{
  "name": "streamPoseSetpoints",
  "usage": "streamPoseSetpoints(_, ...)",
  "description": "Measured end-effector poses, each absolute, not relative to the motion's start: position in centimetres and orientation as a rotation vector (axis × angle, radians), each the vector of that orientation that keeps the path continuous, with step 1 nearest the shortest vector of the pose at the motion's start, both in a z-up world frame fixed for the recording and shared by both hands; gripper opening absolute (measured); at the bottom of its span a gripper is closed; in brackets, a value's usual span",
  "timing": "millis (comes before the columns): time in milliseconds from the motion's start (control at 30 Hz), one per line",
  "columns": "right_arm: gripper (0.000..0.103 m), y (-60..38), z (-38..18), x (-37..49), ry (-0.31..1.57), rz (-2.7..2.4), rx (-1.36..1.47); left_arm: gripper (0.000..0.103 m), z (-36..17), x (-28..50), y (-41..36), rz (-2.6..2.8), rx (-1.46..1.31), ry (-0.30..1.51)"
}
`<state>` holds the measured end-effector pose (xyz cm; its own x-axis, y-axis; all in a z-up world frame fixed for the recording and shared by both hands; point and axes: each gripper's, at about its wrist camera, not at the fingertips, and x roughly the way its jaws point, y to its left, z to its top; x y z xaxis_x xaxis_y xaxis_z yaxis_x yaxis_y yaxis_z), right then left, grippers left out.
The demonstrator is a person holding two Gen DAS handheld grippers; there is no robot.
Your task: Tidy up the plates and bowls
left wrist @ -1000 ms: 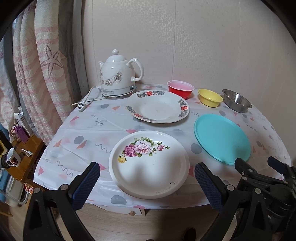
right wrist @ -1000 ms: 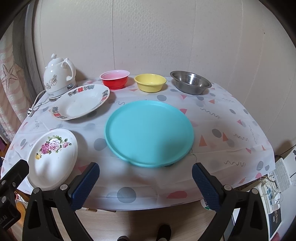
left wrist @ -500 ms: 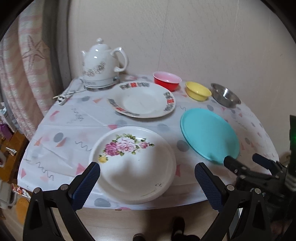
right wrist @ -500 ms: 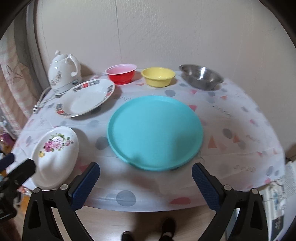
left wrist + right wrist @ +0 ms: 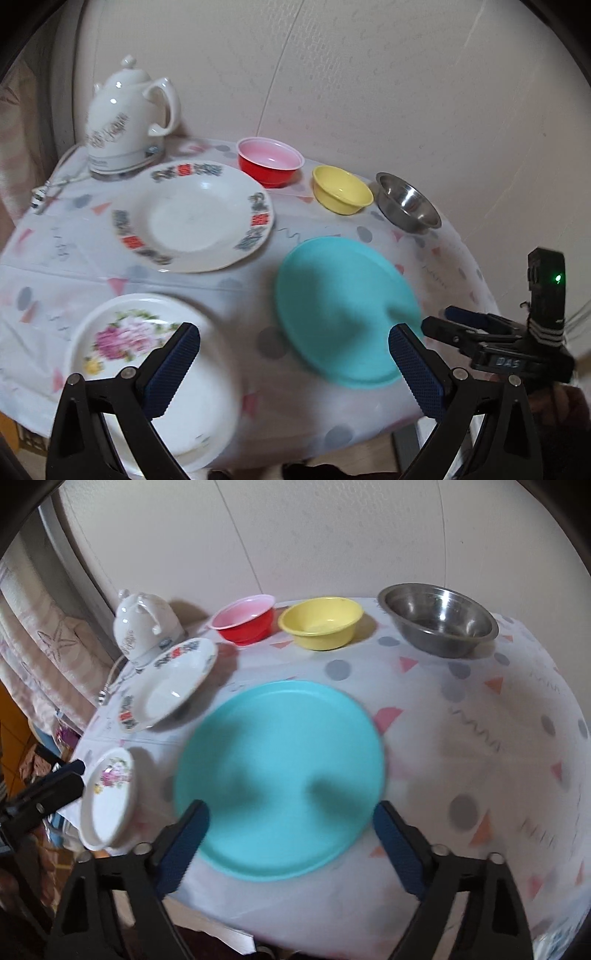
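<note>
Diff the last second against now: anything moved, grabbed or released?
Both tongs advanced over the table edge: right tongs toward the teal plate, jaws just been closing, nothing gripped; left tongs between floral plate and teal plate, open. Dishes unmoved.

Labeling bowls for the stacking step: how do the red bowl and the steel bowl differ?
The red bowl is plastic-looking with a pink inside; the steel bowl is bare shiny metal. The red bowl sits beside the kettle, the steel bowl at the row's other end. Both are upright and empty.
</note>
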<state>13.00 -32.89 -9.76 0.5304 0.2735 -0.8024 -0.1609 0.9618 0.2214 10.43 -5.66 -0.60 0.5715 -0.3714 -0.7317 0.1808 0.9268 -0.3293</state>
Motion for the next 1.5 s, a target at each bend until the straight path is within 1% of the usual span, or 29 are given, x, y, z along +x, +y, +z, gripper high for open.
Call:
streamPoseSetpoints(33, 0.072, -33.6, -10.0, 13.7, 0.99, 0.254, 0.116, 0.103, -0.7, 11.0, -6.3, -0.33, -0.243, 0.914)
streamPoseSetpoints(167, 0.066, -35.2, -11.0, 16.0, 1.031, 0.297, 0.102, 0.102, -1.6, 12.9, -8.1, -0.326, -0.283, 0.951)
streamPoseSetpoints(300, 0.059, -35.2, -12.0, 17.7, 1.07, 0.381, 0.049, 0.102, -2.3, 14.0, -9.7, -0.324, -0.263, 0.948)
streamPoseSetpoints(700, 0.059, -36.2, -14.1, 19.9, 1.122, 0.495, -0.03, 0.102, -5.3, 17.0, -11.3, -0.279, -0.276, 1.014)
streamPoseSetpoints(767, 0.059, -36.1, -14.2, 20.1, 1.125, 0.518, -0.043, 0.1, -6.0, 17.3, -11.4, -0.265, -0.281, 1.036)
streamPoseSetpoints(833, 0.056, -36.0, -14.2, 20.1, 1.12, 0.535, -0.064, 0.093, -6.4, 17.3, -11.7, -0.274, -0.289, 1.048)
streamPoseSetpoints(900, 0.055, -36.0, -14.2, 20.2, 1.117, 0.545, -0.073, 0.088, -6.6, 17.3, -12.2, -0.284, -0.278, 1.058)
streamPoseSetpoints(967, 0.055, -35.9, -14.2, 20.3, 1.113, 0.558, -0.083, 0.088, -7.0, 17.4, -12.8, -0.302, -0.279, 1.068)
streamPoseSetpoints(1067, 0.052, -36.0, -14.2, 20.4, 1.108, 0.568, -0.093, 0.083, -7.6, 17.2, -12.8, -0.291, -0.305, 1.082)
streamPoseSetpoints(1133, 0.051, -36.1, -14.2, 20.4, 1.108, 0.569, -0.096, 0.083, -7.0, 16.5, -12.5, -0.284, -0.308, 1.053)
streamPoseSetpoints(1267, 0.051, -36.1, -14.1, 20.4, 1.106, 0.576, -0.107, 0.088, -5.9, 16.1, -11.5, -0.236, -0.289, 1.006)
streamPoseSetpoints(1333, 0.051, -36.1, -14.1, 20.4, 1.103, 0.577, -0.109, 0.091, -6.0, 16.4, -10.7, -0.194, -0.287, 1.008)
streamPoseSetpoints(1500, 0.051, -36.1, -14.1, 20.3, 1.101, 0.582, -0.128, 0.091, -7.0, 16.9, -11.0, -0.234, -0.291, 1.051)
